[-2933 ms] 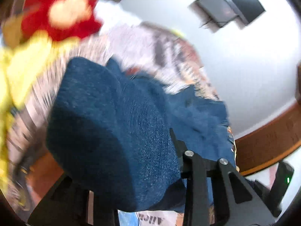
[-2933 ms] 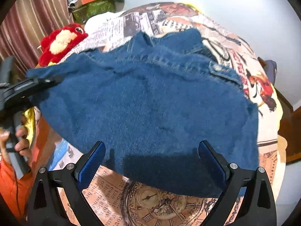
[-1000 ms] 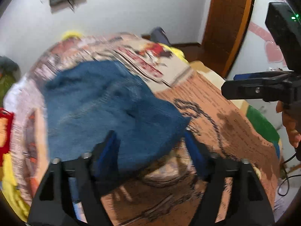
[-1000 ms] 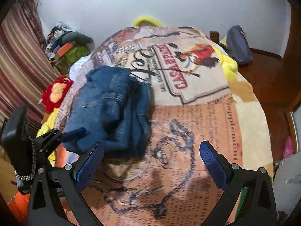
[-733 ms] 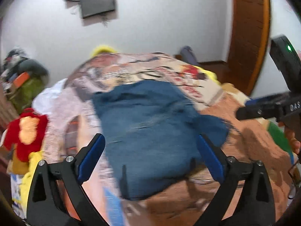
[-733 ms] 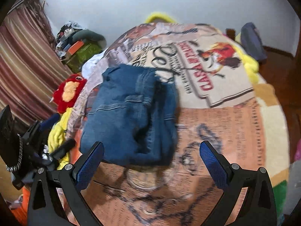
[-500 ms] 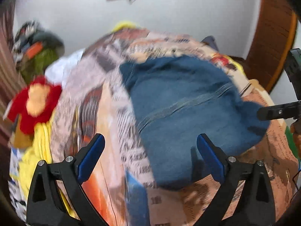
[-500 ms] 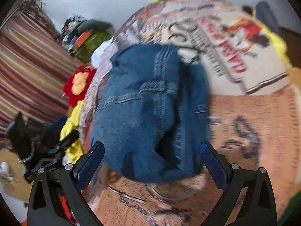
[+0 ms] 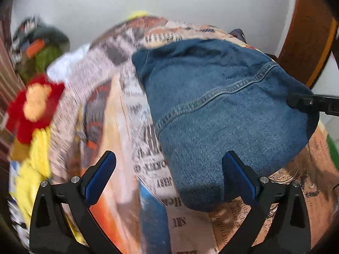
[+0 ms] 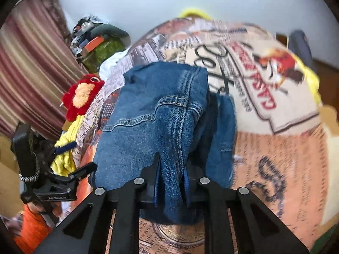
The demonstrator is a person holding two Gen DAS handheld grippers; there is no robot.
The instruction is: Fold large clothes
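A folded blue denim garment (image 9: 222, 105) lies on the printed bedspread (image 9: 135, 110); it also shows in the right wrist view (image 10: 152, 122). My right gripper (image 10: 170, 182) is shut on the garment's near edge, and its black tip shows at the garment's right side in the left wrist view (image 9: 305, 103). My left gripper (image 9: 167, 177) is open and empty, its right finger beside the garment's near-left corner. It shows at the left in the right wrist view (image 10: 74, 158).
A red and yellow plush toy (image 10: 81, 96) and yellow cloth (image 10: 65, 152) lie at the bed's left edge. A green pile of things (image 10: 101, 46) sits by the striped curtain (image 10: 31, 74). A wooden door (image 9: 307, 31) stands at the right.
My left gripper let go of the denim, opened and swung to its left side. My right gripper moved in and shut on the garment's near edge.
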